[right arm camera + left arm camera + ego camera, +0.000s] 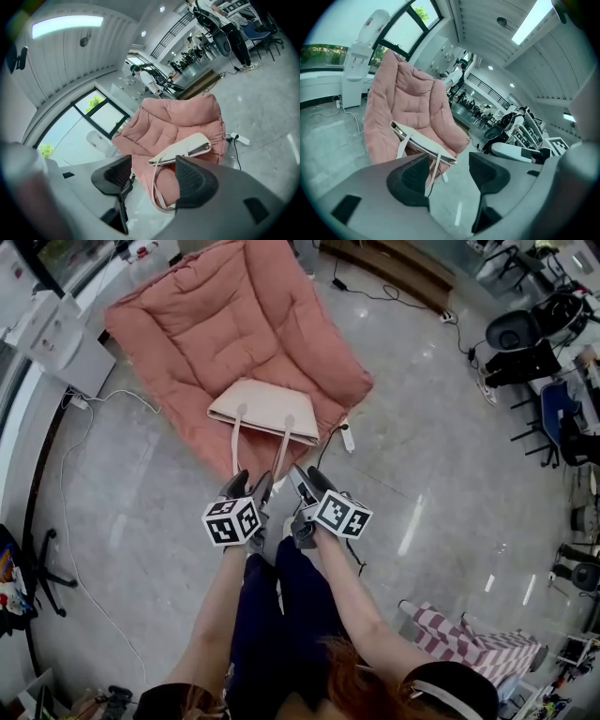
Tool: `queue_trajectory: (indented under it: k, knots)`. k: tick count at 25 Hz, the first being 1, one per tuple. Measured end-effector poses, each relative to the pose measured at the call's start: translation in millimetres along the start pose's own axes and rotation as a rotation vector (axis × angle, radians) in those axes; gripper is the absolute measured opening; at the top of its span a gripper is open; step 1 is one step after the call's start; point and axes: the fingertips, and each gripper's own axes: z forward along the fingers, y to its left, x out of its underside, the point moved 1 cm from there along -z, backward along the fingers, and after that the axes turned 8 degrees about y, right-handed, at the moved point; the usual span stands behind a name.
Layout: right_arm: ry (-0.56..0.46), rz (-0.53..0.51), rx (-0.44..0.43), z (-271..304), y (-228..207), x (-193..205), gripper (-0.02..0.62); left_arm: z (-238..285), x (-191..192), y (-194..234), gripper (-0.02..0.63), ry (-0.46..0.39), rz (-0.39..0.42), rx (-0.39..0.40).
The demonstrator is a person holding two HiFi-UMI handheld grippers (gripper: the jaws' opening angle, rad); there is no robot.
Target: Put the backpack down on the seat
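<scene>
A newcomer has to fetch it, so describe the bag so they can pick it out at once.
Find the big pink quilted seat on the grey floor. On its front edge lies a flat cream bag. It is the only pale thing on the cushion, and two thin straps hang over the edge.

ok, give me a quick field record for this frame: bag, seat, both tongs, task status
backpack: cream, lying flat on the seat
straps: hanging over the seat's front edge
seat: pink quilted cushion chair on the floor
left tongs: open, nothing between
right tongs: open, nothing between
status: backpack already down on the seat
</scene>
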Motion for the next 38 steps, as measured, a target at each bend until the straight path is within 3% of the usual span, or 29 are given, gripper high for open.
queue_trajectory:
  k: [7,15,19,21,26,29,38]
  knots:
    - [-0.091,-0.016,-0.078,-14.1,36.2,-61.7,0.287,-2.1,-59.4,-46.7,0.269,-0.075,0.075,0.054]
    - [-0.204,-0.064,-0.248,-49.0,83.3,-121.7,0.283,-22.6,-108.6,-112.4,0.256,-0.212,0.174,0.193]
    - [-0.282,-0.107,-0.299,-76.6,101.6,-148.7,0.117,-35.1,-129.6,-142.0,0.142,-0.284,0.232,0.220]
    - [-0.309,-0.145,-0.306,-87.8,106.8,-158.9,0.086,-39.5,-136.5,-154.2,0.107,-0.315,0.263,0.222]
    - [-0.323,-0.339,-0.308,-112.6,127.7,-166.5,0.069,-54.7,-144.2,-188.9,0.034,-0.398,0.350,0.254]
    - [-0.309,-0.460,-0.270,-125.0,133.0,-161.3,0.067,-64.0,-140.6,-212.0,0.023,-0.434,0.407,0.267]
    - [-0.349,-0.512,-0.112,-143.6,104.1,-154.6,0.032,-63.6,-123.9,-231.6,0.020,-0.403,0.479,0.238]
